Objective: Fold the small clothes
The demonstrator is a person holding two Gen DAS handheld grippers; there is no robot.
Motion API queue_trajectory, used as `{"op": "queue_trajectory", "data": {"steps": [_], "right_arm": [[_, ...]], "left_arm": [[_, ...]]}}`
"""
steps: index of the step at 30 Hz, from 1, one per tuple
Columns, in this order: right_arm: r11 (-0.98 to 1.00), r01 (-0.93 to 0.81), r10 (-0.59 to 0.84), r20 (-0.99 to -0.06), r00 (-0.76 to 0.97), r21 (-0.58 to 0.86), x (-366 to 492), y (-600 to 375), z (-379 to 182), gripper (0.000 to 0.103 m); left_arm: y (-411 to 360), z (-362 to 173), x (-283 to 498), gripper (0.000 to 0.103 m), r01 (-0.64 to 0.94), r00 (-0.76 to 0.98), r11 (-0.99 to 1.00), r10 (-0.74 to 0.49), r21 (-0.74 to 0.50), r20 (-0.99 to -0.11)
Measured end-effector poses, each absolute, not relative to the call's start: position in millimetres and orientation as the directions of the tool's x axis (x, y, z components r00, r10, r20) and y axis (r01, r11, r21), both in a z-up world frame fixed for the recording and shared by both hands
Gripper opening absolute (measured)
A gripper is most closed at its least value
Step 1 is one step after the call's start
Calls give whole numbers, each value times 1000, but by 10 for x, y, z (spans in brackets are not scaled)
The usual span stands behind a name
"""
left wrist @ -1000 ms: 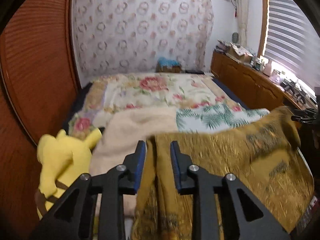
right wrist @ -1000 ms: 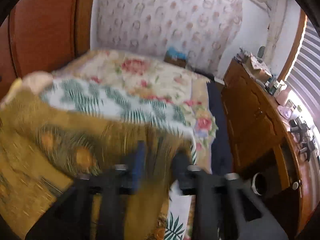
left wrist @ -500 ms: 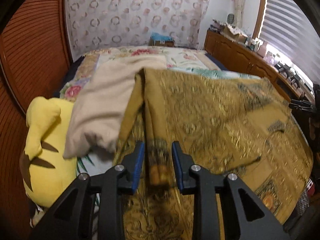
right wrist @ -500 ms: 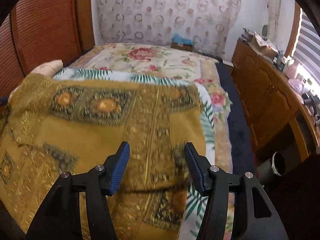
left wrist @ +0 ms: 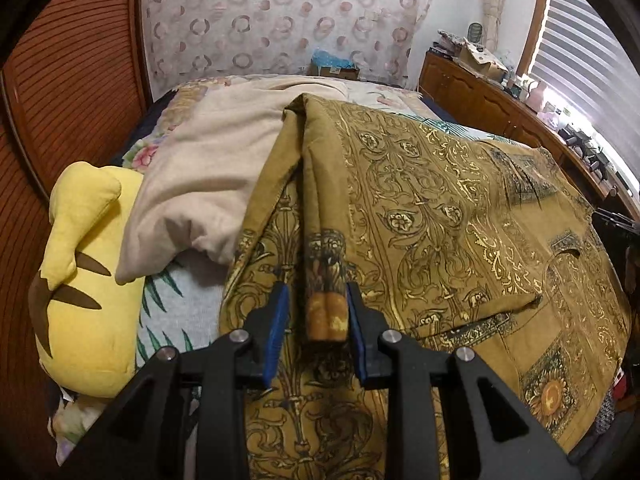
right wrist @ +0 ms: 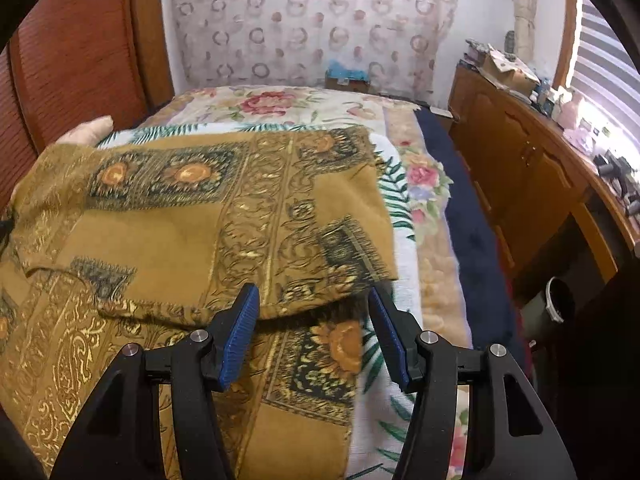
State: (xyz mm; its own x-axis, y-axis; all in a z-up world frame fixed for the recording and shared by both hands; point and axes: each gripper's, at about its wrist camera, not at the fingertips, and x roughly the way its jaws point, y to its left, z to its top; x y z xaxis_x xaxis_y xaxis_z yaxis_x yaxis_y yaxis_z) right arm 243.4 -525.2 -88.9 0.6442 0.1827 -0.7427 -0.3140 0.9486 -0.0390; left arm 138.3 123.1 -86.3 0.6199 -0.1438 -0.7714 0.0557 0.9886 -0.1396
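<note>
The flowered bed (right wrist: 280, 108) carries everything. A mustard patterned garment (left wrist: 460, 216) lies folded across it, beside a beige cloth (left wrist: 208, 168). The left gripper (left wrist: 314, 320) pinches a bunched fold of the garment; the right gripper (right wrist: 314, 328) has just been opening, jaws wide over its near edge, gripping nothing.

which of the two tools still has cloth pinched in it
The left tool: a bunched fold of the mustard patterned cloth sits between its blue pads. The right tool stands wide open above the cloth's folded edge, gripping nothing.
</note>
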Motion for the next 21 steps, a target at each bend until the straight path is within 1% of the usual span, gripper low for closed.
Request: {"op": "queue_trajectory", "data": {"steps": [5, 12, 14, 15, 16, 17, 18, 19, 20, 21], "right_arm": [[962, -274, 171, -738, 653, -19, 2526, -5416, -829, 58], [971, -239, 162, -755, 635, 7, 2740, -5541, -874, 58], [972, -237, 162, -761, 628, 12, 2803, -5538, -894, 54], [971, -239, 166, -764, 623, 16, 2833, -5530, -905, 49], [970, -242, 169, -768, 618, 18, 2858, -5523, -914, 46], [969, -245, 171, -773, 611, 21, 2885, -5513, -928, 37], [968, -252, 174, -780, 601, 22, 2916, -5491, -948, 25], [965, -262, 179, -786, 592, 23, 2940, -5468, -962, 14], [960, -278, 186, -791, 583, 21, 2954, -5434, -975, 7], [955, -297, 196, -791, 579, 19, 2954, -5393, -970, 3]], "left_arm": [[1232, -884, 1400, 26, 52, 614, 989, -140, -138, -777], [1220, -925, 1423, 26, 45, 617, 991, -124, -122, -777], [1221, -931, 1421, 26, 45, 620, 992, -122, -120, -775], [1217, -932, 1415, 26, 45, 623, 992, -122, -120, -773], [1210, -927, 1404, 25, 51, 630, 992, -123, -117, -767], [1184, -914, 1395, 25, 62, 633, 992, -127, -113, -764], [1160, -893, 1386, 16, 80, 640, 990, -139, -114, -756], [1146, -865, 1378, 9, 93, 647, 989, -149, -117, -748], [1130, -822, 1357, 6, 100, 661, 988, -153, -116, -734], [1115, -769, 1338, 2, 105, 674, 988, -155, -114, -722]]}}
